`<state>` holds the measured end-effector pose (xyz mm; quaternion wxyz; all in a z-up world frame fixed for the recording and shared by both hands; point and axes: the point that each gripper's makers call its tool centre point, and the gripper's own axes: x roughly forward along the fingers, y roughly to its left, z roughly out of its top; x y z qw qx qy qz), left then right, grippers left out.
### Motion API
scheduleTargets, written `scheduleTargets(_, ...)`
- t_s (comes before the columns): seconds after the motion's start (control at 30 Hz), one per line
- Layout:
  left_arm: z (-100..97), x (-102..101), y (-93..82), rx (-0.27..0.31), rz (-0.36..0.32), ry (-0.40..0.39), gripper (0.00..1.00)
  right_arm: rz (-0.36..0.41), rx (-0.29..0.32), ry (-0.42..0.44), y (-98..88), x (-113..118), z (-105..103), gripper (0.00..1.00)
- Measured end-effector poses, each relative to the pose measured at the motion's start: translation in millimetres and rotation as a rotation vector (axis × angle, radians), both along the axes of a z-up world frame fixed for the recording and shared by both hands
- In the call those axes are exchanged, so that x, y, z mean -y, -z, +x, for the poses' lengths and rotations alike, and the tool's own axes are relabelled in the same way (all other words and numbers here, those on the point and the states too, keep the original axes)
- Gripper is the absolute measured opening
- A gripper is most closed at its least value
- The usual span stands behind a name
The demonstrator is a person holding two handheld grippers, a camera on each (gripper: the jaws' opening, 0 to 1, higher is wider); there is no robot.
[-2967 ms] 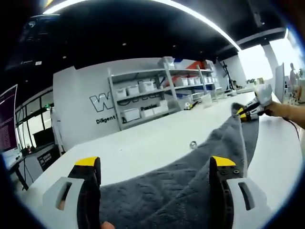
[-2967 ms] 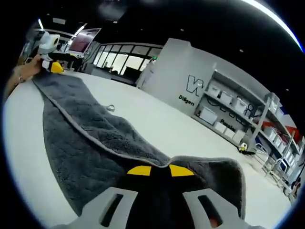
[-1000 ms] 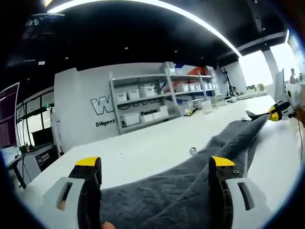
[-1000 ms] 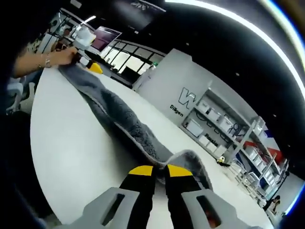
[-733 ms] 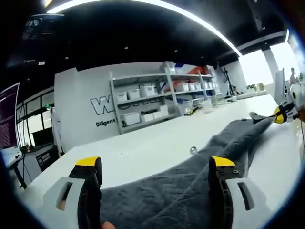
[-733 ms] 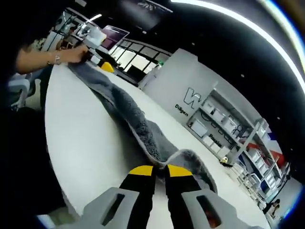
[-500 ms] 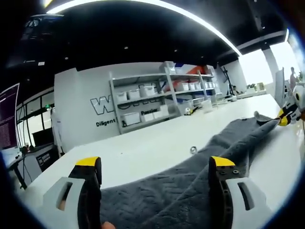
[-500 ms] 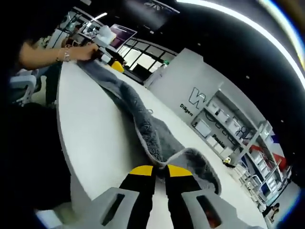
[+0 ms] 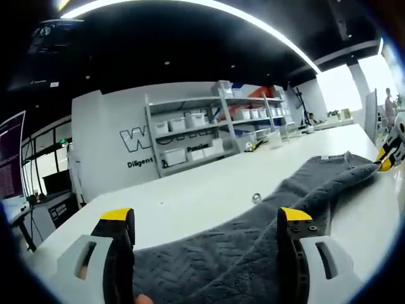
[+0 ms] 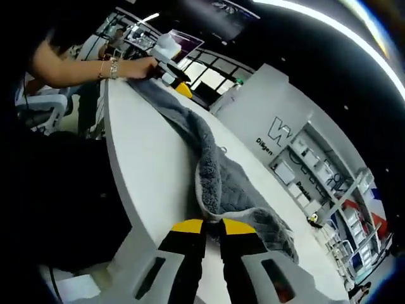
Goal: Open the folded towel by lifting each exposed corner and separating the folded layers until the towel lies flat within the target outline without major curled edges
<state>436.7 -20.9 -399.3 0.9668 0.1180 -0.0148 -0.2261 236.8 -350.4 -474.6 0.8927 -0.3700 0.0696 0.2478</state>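
A dark grey towel [image 9: 253,237] lies stretched along a white table [image 9: 190,199], and I hold a gripper at each end of it. In the left gripper view, my left gripper [image 9: 205,221] has its two yellow-tipped jaws spread wide apart, with the quilted grey cloth lying between and under them; I cannot tell whether either jaw actually touches the fabric. From there the towel runs away to the right as a long, partly bunched band, its near edge raised in a soft ridge. At the far right edge of that view my right gripper [image 9: 387,158] meets the towel's far end (only its yellow tip and a bit of pale body are visible). A small metal object [image 9: 255,198] sits on the table just beyond the towel. Behind the table stand a white wall with lettering [image 9: 142,142] and shelves of white bins [image 9: 209,130].

In the right gripper view, my right gripper [image 10: 212,227] has its jaws pinched together on a corner of the towel [image 10: 218,180], which curls up in a rounded fold just above the tips. The cloth trails away toward the upper left, twisted and narrow, near the table's [image 10: 152,164] edge. At its far end my left hand [image 10: 138,67] holds the left gripper [image 10: 180,85] over the towel
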Motion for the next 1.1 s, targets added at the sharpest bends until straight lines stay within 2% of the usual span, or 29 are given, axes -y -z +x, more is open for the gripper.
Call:
scheduleTargets(0.13,-0.7,0,0.8,-0.003,0.002,0.002,0.91,-0.005,-0.034,0.000,6.9,1,-2,0.05)
scheduleTargets(0.27,-1.2,1,1.0,-0.002,0.004,0.004,0.91,0.034,-0.059,-0.002,9.8,1,-3,0.07)
scheduleTargets(0.4,-1.3,1,0.5,0.000,0.003,0.006,0.91,0.095,-0.059,-0.009,4.4,0,-5,0.21)
scheduleTargets(0.5,-1.7,2,-1.1,0.005,0.000,0.011,0.91,0.116,-0.033,0.010,-1.3,3,-5,0.22)
scheduleTargets(0.63,-3.0,6,-4.3,0.015,-0.004,0.030,0.92,0.171,0.006,0.038,-15.2,8,-5,0.31)
scheduleTargets(0.73,-4.9,10,-8.0,0.020,-0.028,0.054,0.92,0.211,-0.010,0.049,-18.8,9,-5,0.37)
scheduleTargets(0.83,-5.3,12,-9.6,0.022,-0.036,0.060,0.92,0.253,-0.043,0.024,-19.4,4,-10,0.41)
scheduleTargets(0.87,-6.4,13,-9.6,0.020,-0.034,0.067,0.92,0.259,-0.055,0.013,-18.9,2,-12,0.44)
scheduleTargets(1.0,-13.9,20,-9.1,0.016,-0.025,0.089,0.93,0.309,-0.085,-0.004,-21.9,-3,-15,0.67)
scheduleTargets(1.1,-27.5,25,-6.9,0.008,0.002,0.105,0.93,0.356,-0.093,0.014,-28.3,0,-14,0.73)
